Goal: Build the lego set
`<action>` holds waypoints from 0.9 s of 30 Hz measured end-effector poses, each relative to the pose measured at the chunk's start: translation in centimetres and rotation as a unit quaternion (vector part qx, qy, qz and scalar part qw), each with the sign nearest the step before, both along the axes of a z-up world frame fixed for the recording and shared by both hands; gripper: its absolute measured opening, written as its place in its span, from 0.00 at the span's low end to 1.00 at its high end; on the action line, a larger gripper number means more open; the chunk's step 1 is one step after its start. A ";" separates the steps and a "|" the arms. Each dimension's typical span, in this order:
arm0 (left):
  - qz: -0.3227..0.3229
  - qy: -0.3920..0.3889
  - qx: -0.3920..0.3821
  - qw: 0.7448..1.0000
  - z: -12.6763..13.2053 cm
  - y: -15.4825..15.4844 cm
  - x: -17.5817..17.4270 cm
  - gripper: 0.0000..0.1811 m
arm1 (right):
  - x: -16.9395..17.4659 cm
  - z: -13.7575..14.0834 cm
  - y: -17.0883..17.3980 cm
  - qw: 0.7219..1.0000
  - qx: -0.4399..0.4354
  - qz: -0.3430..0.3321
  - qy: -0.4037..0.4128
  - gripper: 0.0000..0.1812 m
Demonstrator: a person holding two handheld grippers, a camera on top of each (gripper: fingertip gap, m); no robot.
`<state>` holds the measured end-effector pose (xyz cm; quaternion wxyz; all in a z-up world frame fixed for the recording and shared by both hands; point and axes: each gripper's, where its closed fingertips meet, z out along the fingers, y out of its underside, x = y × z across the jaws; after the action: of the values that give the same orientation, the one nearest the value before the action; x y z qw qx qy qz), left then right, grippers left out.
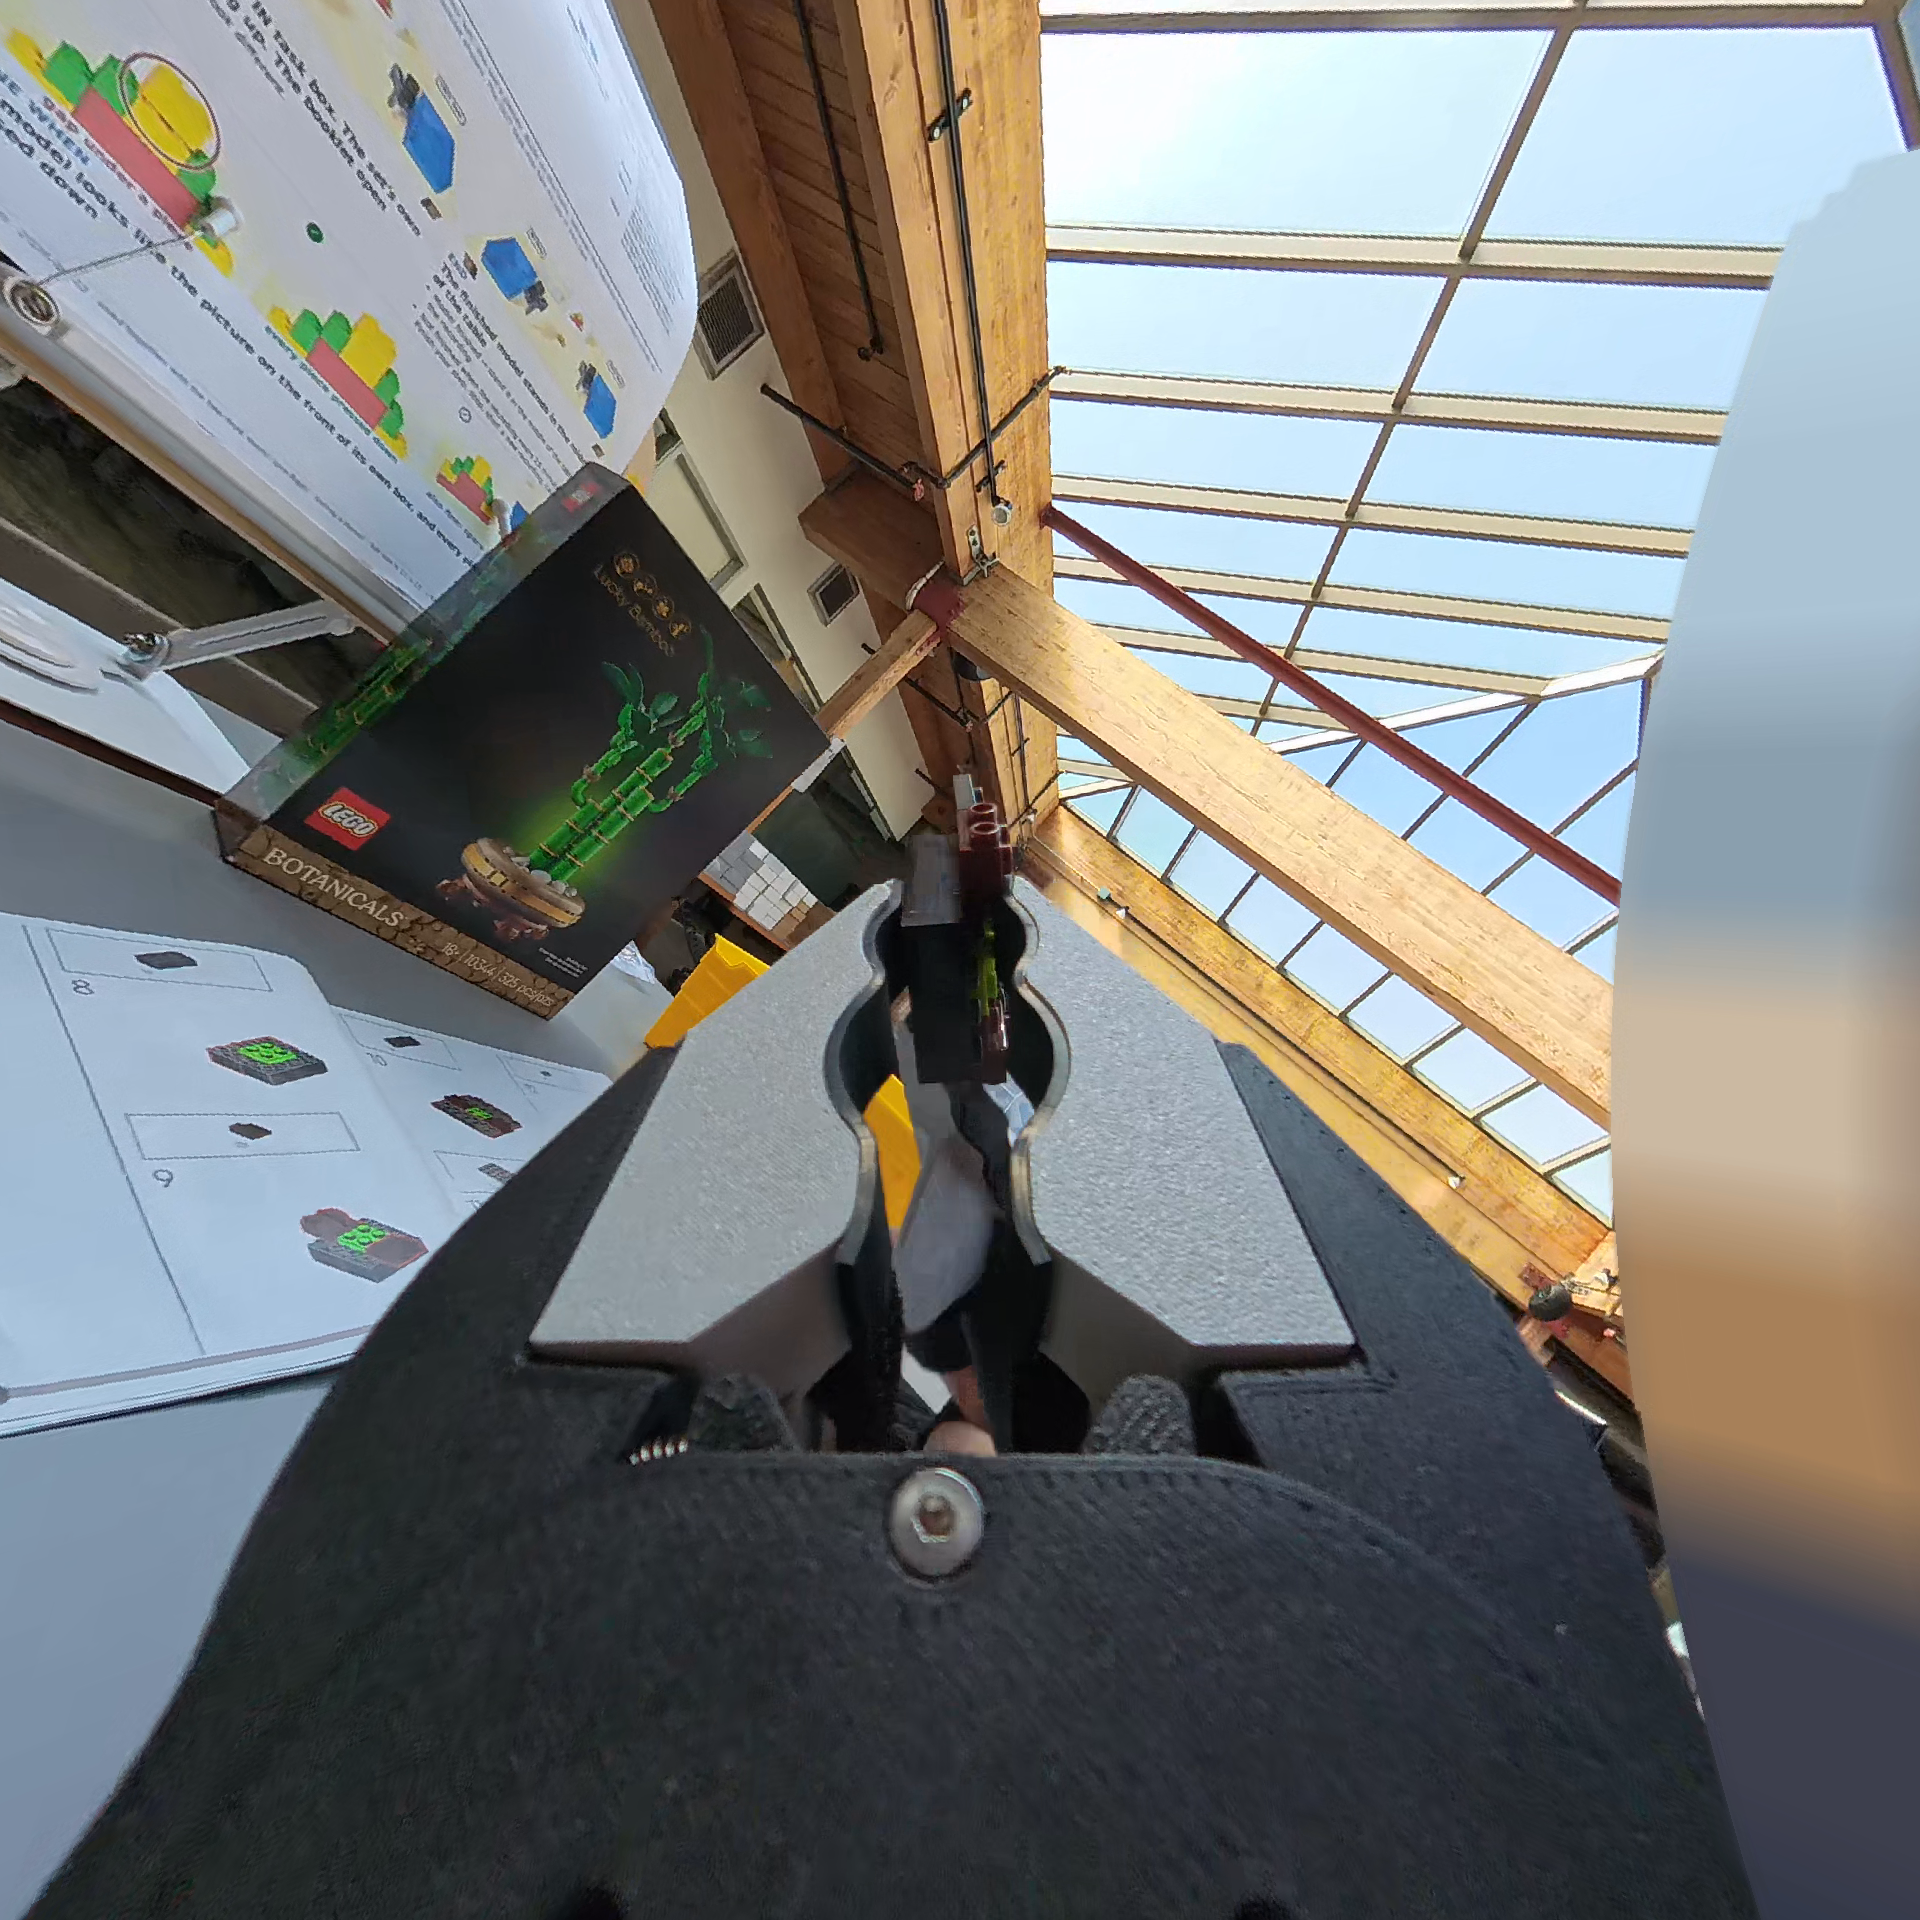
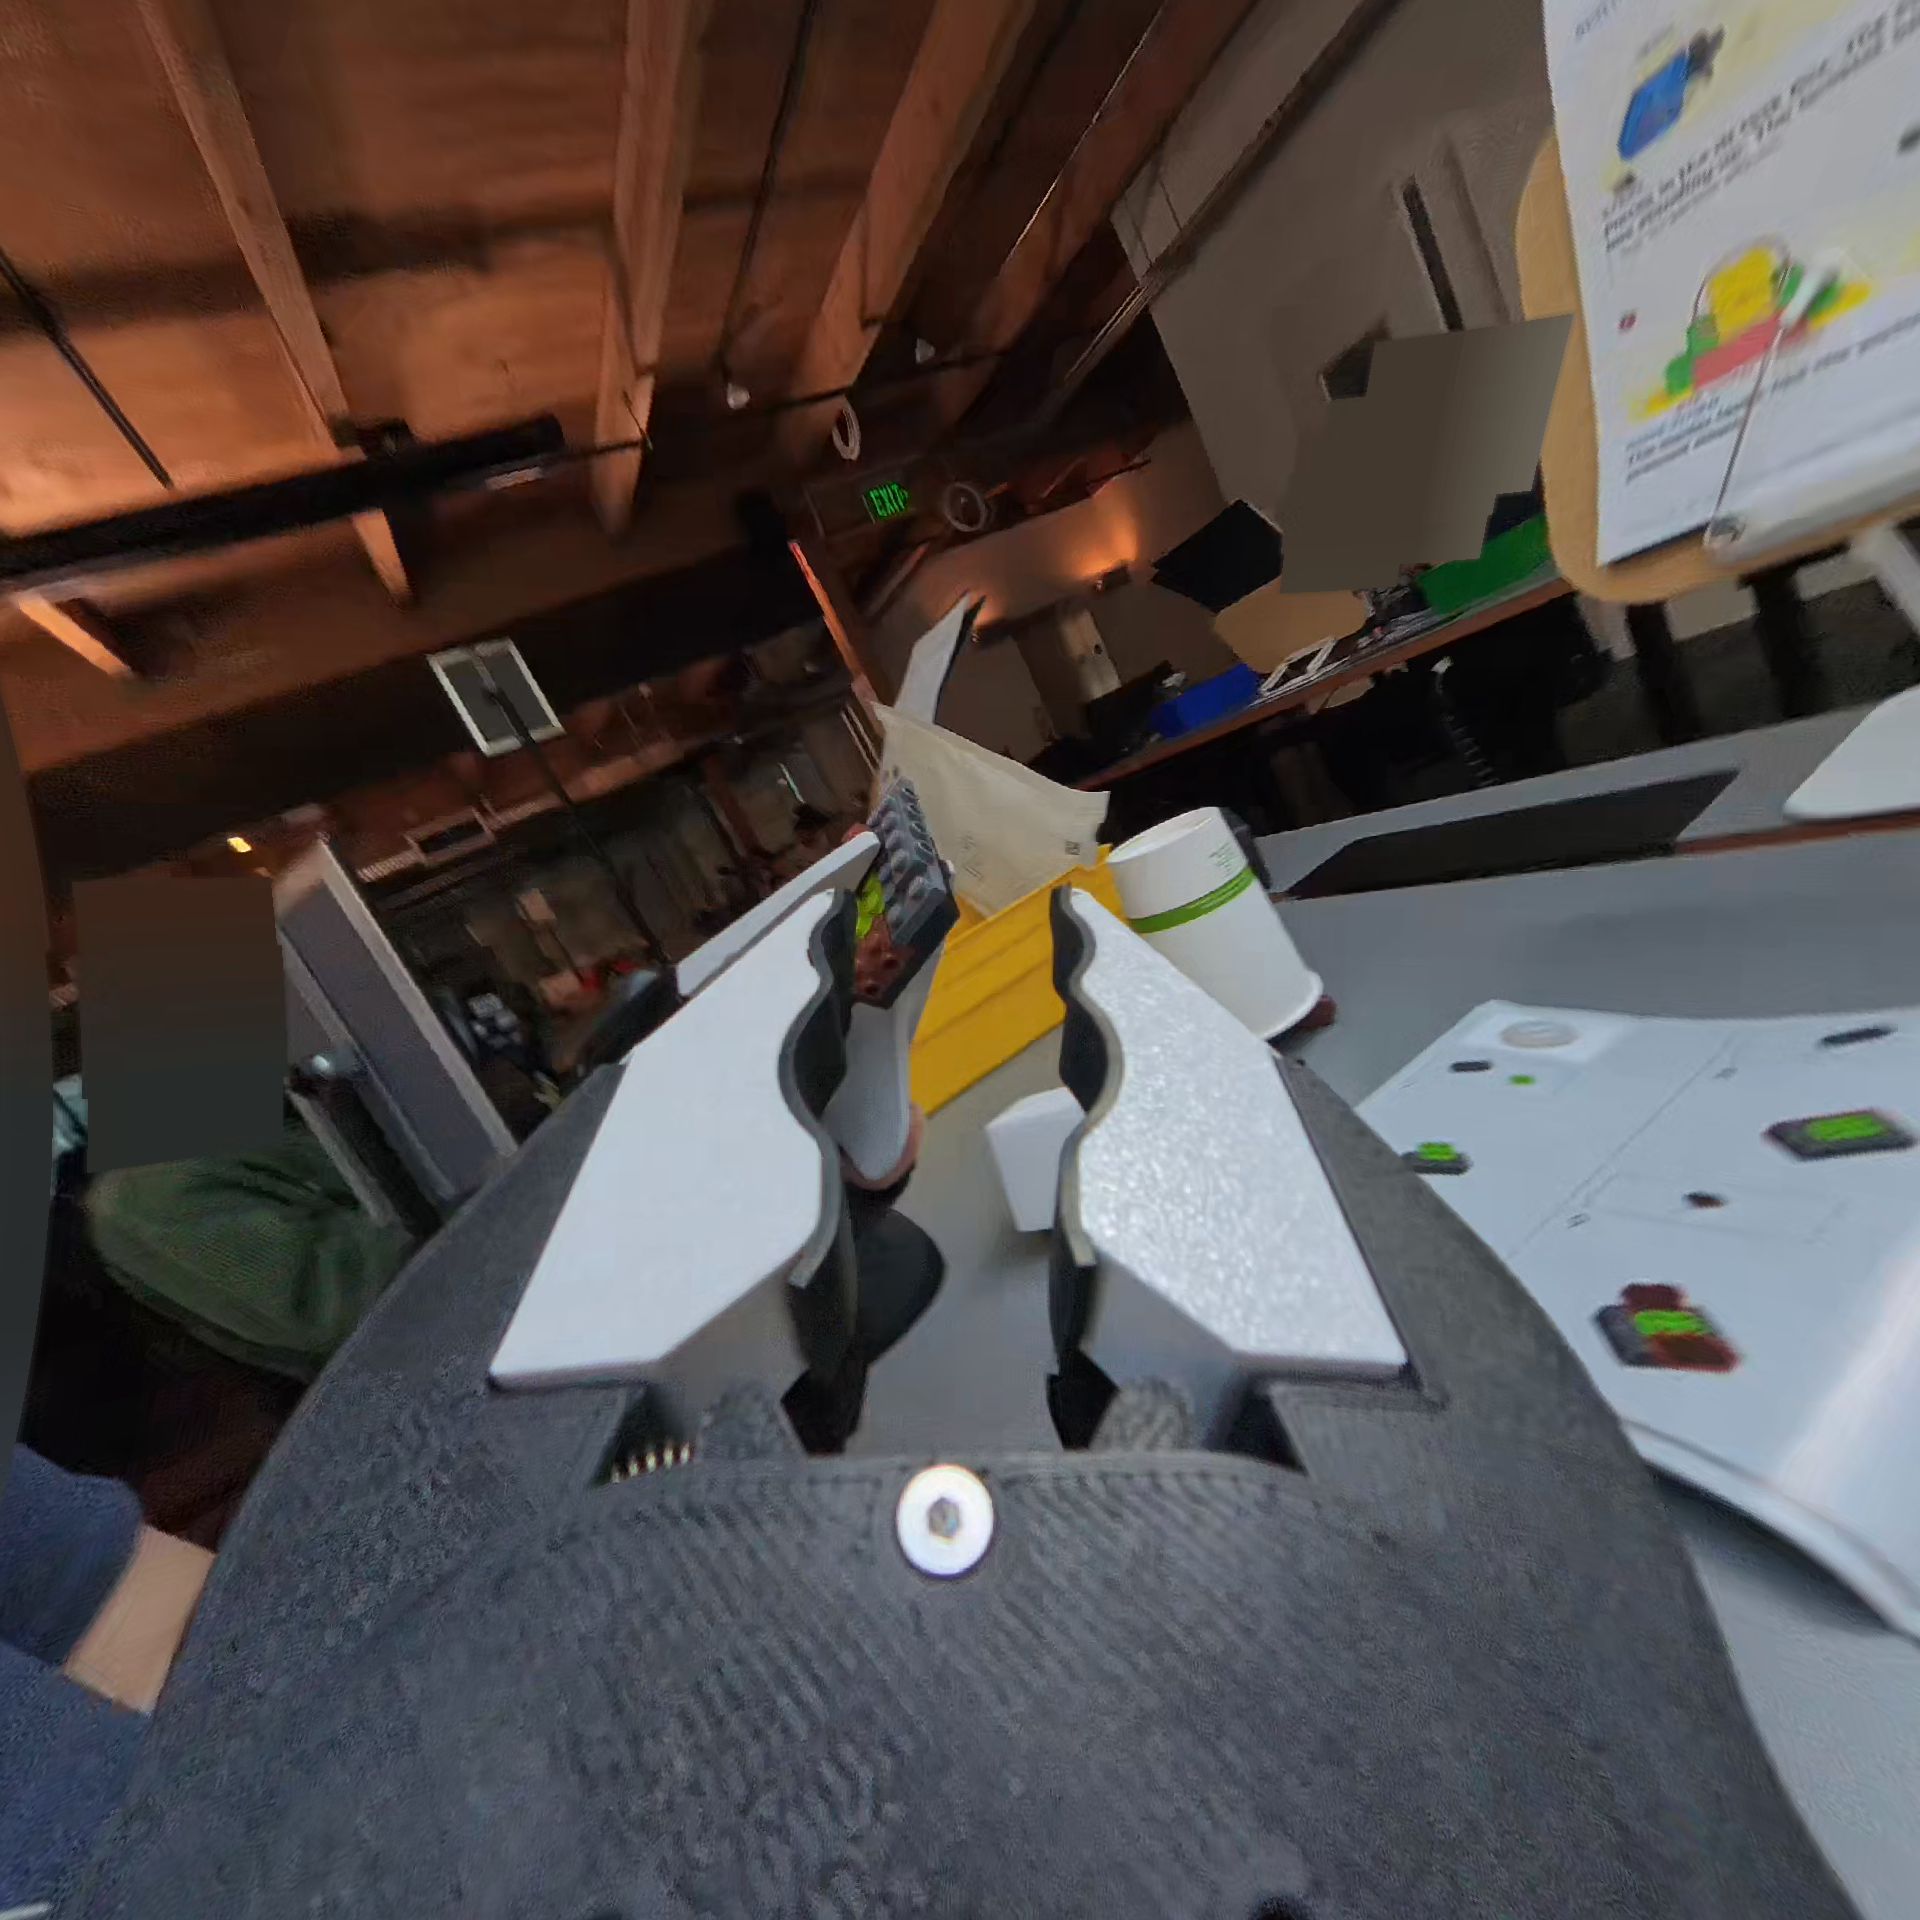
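My left gripper [image 1: 958, 899] is shut on a small lego assembly [image 1: 940, 997] of black plates with dark brown pieces and a lime green part. It holds the assembly up in the air, tilted toward the ceiling. In the right wrist view the same assembly [image 2: 909, 894] shows studs-up between the left gripper's white fingers [image 2: 883, 1081], just beyond my right gripper's left fingertip. My right gripper [image 2: 945, 909] is open and empty, close in front of the assembly and not touching it.
The open instruction booklet [image 1: 208, 1143] lies on the grey table [image 2: 1558, 935], also in the right wrist view [image 2: 1662, 1195]. The dark lego box [image 1: 520, 748] stands behind it. A yellow bin [image 2: 997, 987], a white paper cup [image 2: 1205, 925] and a small white box [image 2: 1029, 1164] are ahead. Only a small space, under 4 cm, lies between the two pairs of fingers.
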<state>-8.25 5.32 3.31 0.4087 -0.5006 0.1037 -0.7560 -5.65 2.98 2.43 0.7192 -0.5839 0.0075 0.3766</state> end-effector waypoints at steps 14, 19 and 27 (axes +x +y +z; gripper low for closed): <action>-0.006 0.031 0.053 0.998 0.9 -1.5 0.1 0.07 | -2.3 1.7 -0.2 0.905 -0.095 0.085 -0.407 0.10; -0.008 0.029 0.053 0.998 1.0 -1.7 0.1 0.07 | -2.4 1.3 -0.3 0.900 -0.123 0.081 -0.410 0.07; -0.020 0.010 0.019 1.000 0.9 -1.4 -0.2 0.07 | -2.6 1.2 0.2 0.874 -0.134 0.046 -0.464 0.06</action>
<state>-8.41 3.92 4.25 0.4020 -0.4982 0.1318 -0.7569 -8.23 3.15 3.63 0.5369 -0.7818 -0.3040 0.0903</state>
